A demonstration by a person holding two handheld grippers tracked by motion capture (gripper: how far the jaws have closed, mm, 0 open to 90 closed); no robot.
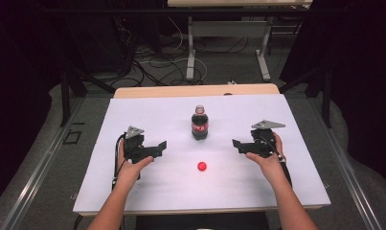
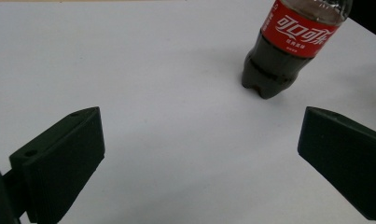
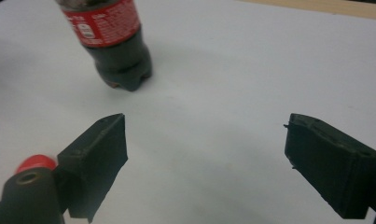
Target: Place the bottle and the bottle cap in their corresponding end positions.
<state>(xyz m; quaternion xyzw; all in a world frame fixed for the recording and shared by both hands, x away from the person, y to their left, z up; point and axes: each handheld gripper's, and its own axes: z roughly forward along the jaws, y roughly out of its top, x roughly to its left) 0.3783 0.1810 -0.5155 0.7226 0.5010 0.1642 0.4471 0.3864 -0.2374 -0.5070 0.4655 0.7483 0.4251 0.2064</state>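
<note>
A small cola bottle (image 1: 199, 123) with a red label stands upright and uncapped in the middle of the white table (image 1: 147, 108). Its red cap (image 1: 201, 166) lies on the table in front of it. My left gripper (image 1: 160, 145) rests on the table left of the bottle, open, with nothing between its jaws; the bottle (image 2: 288, 46) sits ahead to its right. My right gripper (image 1: 237, 144) is right of the bottle, also open and empty. From it I see the bottle (image 3: 111, 42) ahead on the left and the red cap (image 3: 35, 163) behind its left jaw.
The white sheet covers a wooden table whose far edge (image 1: 195, 90) shows beyond it. Past the table are cables on the floor and the legs of another table (image 1: 190, 52). Dark curtains stand on both sides.
</note>
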